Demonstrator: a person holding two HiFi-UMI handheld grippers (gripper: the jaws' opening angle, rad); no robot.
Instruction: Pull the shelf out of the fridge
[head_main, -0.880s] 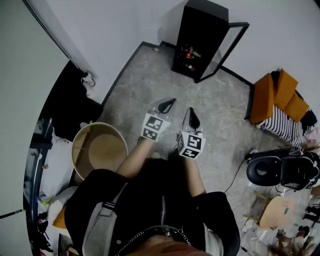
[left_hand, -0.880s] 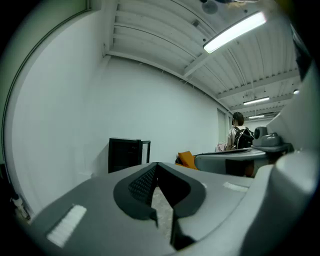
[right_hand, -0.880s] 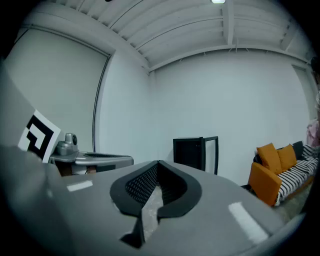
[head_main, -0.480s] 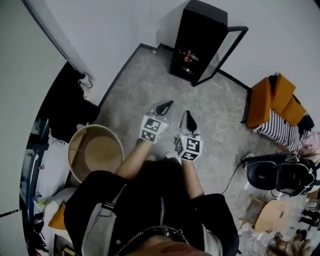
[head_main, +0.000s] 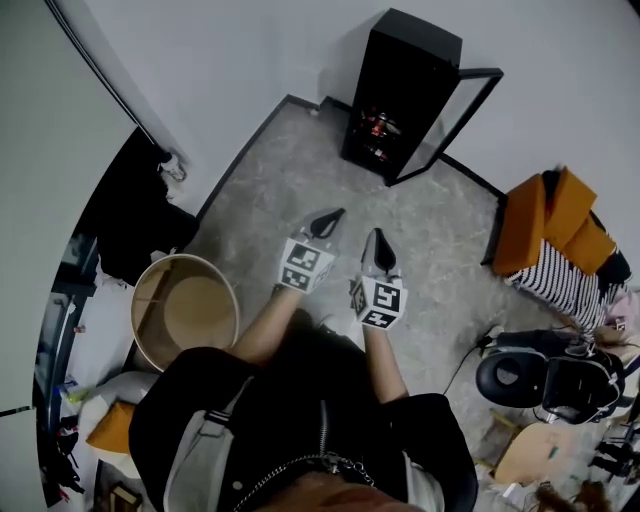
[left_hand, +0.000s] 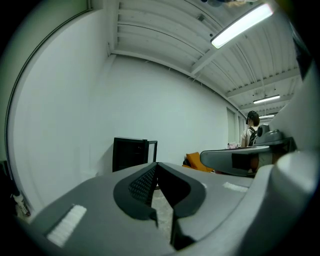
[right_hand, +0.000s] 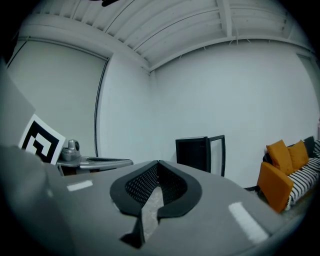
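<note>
You hold both grippers out in front of you over the grey floor, side by side and close together, both aimed toward the far black fridge. The left gripper has its jaws pressed together with nothing between them. The right gripper has its jaws closed and empty too. The fridge stands against the far white wall, well apart from both grippers, with its glass door swung open to the right. The shelf is inside the fridge and carries small red things. A round tan tub sits at your near left, and an orange sofa stands at the right.
</note>
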